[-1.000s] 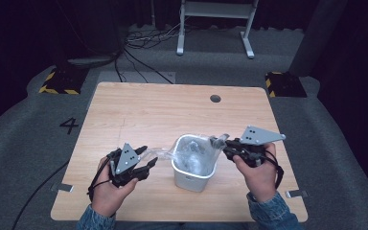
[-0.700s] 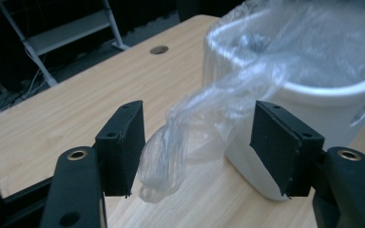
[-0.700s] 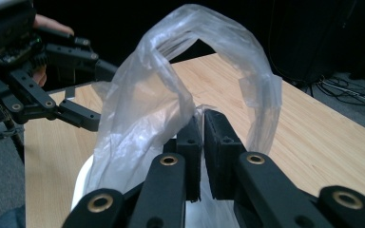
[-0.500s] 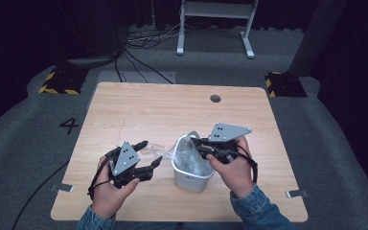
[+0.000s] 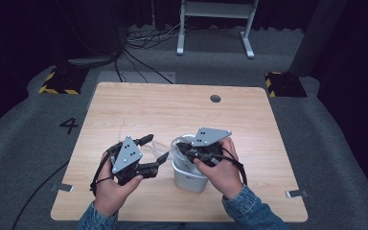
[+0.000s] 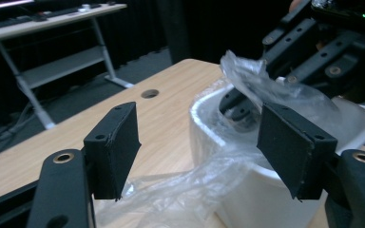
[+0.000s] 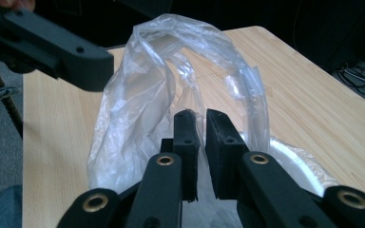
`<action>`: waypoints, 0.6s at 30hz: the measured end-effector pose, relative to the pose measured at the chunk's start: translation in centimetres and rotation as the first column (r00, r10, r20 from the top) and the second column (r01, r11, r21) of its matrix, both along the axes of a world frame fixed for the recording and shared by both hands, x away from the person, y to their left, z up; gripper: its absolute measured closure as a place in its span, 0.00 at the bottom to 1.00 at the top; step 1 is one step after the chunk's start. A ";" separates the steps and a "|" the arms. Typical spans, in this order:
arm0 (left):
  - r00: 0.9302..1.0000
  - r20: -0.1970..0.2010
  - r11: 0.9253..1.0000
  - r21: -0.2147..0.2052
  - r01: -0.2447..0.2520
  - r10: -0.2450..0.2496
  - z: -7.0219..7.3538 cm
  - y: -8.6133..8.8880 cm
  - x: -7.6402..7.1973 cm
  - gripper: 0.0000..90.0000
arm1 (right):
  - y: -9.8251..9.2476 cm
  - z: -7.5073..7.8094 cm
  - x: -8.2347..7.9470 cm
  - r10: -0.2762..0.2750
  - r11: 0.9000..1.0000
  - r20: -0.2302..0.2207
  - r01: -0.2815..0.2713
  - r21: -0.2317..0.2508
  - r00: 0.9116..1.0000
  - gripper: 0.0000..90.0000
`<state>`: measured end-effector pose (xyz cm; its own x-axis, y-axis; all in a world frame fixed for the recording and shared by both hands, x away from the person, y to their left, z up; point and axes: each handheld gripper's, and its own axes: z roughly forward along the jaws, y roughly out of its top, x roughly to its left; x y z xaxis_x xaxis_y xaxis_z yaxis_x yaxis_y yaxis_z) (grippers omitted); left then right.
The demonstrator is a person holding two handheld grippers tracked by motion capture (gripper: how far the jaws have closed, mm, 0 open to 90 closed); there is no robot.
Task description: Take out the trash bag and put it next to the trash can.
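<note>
My left claw has just opened, jaws wide off the clear plastic liner; right claw pinches it over the white round bin, lower centre.

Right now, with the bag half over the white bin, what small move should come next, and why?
Probably close the left gripper on the loose clear bag beside the white bin. Its jaws have just been opening and stand apart, pressing on nothing, while the right gripper pinches the film above the rim.
</note>
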<state>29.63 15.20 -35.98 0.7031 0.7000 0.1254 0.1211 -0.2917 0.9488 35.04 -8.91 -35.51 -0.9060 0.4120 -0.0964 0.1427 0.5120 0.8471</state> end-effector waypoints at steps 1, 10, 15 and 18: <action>1.000 0.017 0.999 0.033 -0.019 0.018 0.2 -0.2 -0.1 0.34 | 0.0 0.0 0.0 -0.002 1.000 0.001 0.002 -0.002 1.000 0.92; 0.996 -0.009 0.995 0.026 0.094 -0.094 0.8 -2.3 0.4 0.36 | 0.3 -0.3 -0.1 -0.004 1.000 0.003 0.004 -0.027 1.000 0.90; 0.987 -0.077 0.988 0.051 0.144 -0.140 0.2 -3.3 1.0 0.66 | 0.2 -0.1 -0.3 0.010 1.000 0.014 -0.009 -0.020 1.000 0.88; 0.985 -0.096 0.987 0.061 0.150 -0.144 0.3 -3.2 1.1 0.87 | -0.1 0.0 -0.2 -0.003 0.999 0.038 0.005 -0.032 0.999 0.80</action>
<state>30.71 11.97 -35.71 0.8084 0.5802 0.0999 0.1568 -0.3756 0.9134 34.80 -8.99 -35.56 -0.8998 0.4118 -0.1443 0.1126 0.5386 0.8350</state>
